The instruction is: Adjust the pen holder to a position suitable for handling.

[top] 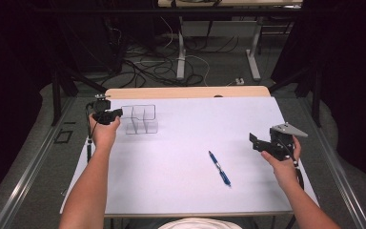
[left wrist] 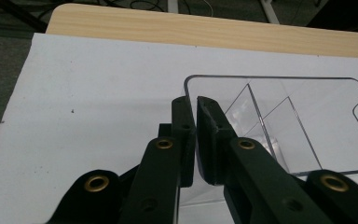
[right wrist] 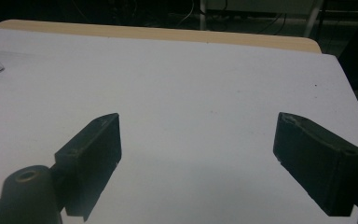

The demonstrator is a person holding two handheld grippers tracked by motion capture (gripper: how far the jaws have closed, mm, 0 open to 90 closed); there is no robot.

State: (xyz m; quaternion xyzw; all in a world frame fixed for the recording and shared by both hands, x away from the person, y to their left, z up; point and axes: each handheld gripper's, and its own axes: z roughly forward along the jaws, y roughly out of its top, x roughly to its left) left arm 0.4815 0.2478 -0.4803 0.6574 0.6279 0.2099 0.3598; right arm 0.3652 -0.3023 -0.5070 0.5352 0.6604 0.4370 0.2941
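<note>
Clear plastic divided box (left wrist: 279, 116), wall between clenched left tongs (left wrist: 196, 105); right tongs (right wrist: 196, 140) wide apart.

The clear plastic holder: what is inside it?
The clear plastic holder looks empty: through its walls only dividers and white table cover show. The left claw, shut on its wall, hides the near part.

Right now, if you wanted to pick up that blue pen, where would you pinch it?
Probably mid-barrel. The blue pen lies flat and alone on the white table cover, so the open right gripper could drop from above, jaws straddling its thin sides.
</note>
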